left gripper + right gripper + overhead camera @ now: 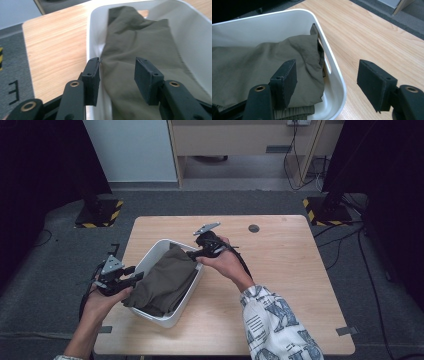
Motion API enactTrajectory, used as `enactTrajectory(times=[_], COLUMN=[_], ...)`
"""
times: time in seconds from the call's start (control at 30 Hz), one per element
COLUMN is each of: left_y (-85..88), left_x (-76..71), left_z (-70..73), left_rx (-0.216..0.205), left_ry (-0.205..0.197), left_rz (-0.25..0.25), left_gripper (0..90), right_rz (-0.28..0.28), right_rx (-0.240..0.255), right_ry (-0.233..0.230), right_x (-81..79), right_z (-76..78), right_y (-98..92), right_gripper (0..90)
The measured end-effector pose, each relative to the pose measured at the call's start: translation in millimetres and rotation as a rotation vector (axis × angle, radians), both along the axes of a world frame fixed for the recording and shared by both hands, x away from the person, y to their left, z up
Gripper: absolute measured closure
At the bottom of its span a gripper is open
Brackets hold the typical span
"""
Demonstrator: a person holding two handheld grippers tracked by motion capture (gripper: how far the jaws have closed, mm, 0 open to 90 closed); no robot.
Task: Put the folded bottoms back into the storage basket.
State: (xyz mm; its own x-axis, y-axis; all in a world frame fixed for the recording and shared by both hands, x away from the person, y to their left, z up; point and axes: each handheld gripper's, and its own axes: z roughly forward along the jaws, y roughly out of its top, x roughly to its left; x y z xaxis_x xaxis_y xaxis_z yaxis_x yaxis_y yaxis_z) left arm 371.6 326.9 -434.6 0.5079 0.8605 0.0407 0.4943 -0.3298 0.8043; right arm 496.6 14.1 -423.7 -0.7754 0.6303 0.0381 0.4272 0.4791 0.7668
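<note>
Both grippers stood open, gripping nothing: left gripper [117,78] at the bin's [150,257] near-left end, its jaws straddling the rim, right gripper [327,83] over the far rim. Olive cloth [165,282] filled the bin, spilling over its near-left end at the table's [280,285] left edge; the right half lay bare.

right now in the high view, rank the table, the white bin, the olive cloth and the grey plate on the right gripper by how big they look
1. wooden table
2. white bin
3. olive cloth, nearly as large as the bin and hanging over its near-left end, so those two are close
4. grey three-cornered plate on the right gripper, by far the smallest
</note>
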Motion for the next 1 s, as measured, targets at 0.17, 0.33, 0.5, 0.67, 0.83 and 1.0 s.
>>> enactTrajectory(times=[0.17,0.33,0.5,0.67,0.83,1.0], left_y=[9.4,18.1,18.5,20.3,22.2,22.8], left_x=[4.7,7.4,9.2,10.9,11.7,11.7], left_z=[-4.5,-6.1,-11.1,-16.9,-21.1,-23.8], left_rx=[-0.011,-0.034,-0.012,-0.010,-0.028,-0.045], left_ry=[-0.012,0.003,0.024,0.042,0.048,0.051], left_rz=[0.030,0.049,0.062,0.074,0.080,0.088], left_gripper=[55.8,61.9,65.7,66.9,69.3,72.0], right_rz=[-0.017,-0.009,-0.016,-0.022,-0.034,-0.049], right_rx=[0.018,0.023,0.031,0.035,0.048,0.048], right_ry=[-0.013,-0.019,-0.007,-0.007,-0.014,-0.013], right_x=[-0.8,-4.4,-5.6,-7.2,-9.3,-10.7], right_z=[-0.5,-1.6,-4.7,-7.1,-7.0,-8.5], right_y=[-5.8,-12.6,-20.6,-27.7,-34.4,-43.9], right_gripper=[36.7,45.2,49.1,50.3,51.8,54.1])
